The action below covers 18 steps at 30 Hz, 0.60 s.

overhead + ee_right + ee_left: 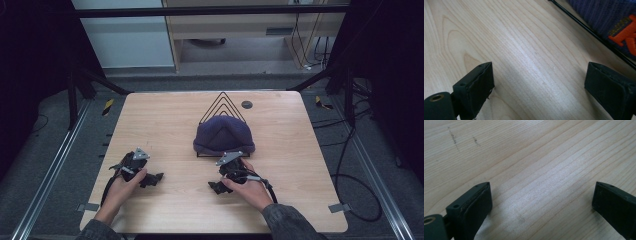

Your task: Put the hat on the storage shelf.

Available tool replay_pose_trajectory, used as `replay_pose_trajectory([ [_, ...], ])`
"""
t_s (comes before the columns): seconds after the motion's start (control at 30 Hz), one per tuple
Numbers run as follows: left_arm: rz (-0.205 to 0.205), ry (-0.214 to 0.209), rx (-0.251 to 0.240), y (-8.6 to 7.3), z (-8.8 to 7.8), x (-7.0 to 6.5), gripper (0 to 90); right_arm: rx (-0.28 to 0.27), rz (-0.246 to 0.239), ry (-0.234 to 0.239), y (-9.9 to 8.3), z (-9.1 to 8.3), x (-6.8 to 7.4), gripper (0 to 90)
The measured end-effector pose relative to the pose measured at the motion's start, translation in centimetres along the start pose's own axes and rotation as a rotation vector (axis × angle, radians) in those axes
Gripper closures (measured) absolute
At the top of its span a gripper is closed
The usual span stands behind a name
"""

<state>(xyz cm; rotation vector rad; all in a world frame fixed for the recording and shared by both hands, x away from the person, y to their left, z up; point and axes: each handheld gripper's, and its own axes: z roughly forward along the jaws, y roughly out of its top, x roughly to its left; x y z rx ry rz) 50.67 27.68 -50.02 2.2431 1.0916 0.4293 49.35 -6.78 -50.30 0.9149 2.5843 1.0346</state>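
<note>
Purple knit wool, ribbed and soft, makes up the hat (pixel 223 134), which sits draped over a black wire rack (pixel 223 102) a little past the middle of the table (pixel 165 120), toward twelve o'clock. The rack's nested triangular peaks rise behind the crown, and its thin base rod (pixel 584 26) runs along the hat's near brim. In the right tool view an orange stitched logo (pixel 625 35) shows on the ribbing at about two o'clock.

Just at six o'clock from the hat, the right tool (pixel 218 186) rests low on the wood in the person's hand, jaws spread wide and holding nothing; only bare grain lies between them. The left tool (pixel 151 179) lies well apart, at about eight o'clock from the hat, likewise released, with empty wood between its jaws. A small dark round disc (pixel 246 104) sits on the table at one o'clock from the hat.

Judging from this, the hat is the thing to be taken, and no grasp has begun. The chief risk is the rod so close under the brim: a jaw closing low could catch wire along with wool, so that lifting drags or tips the light rack. A pinch on a single loose fold might also stretch the knit and slip, leaving the hat snagged on the peaks.
</note>
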Motion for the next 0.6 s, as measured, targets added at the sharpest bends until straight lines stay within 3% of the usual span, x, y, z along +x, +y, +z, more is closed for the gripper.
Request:
replay_pose_trajectory([
  [0.17,-0.002,-0.006,-0.056,-0.6,0.2,0.3,0.0,-0.019,-0.019,-0.031,-0.4,0.3,0.5,4.3],
  [0.23,-0.001,-0.007,-0.069,-0.7,0.2,0.3,0.0,-0.054,-0.013,-0.044,-0.7,0.5,0.7,2.8],
  [0.6,0.006,-0.012,-0.090,-1.0,0.2,0.4,0.0,-0.066,0.014,-0.073,-1.1,0.3,1.2,3.0],
])
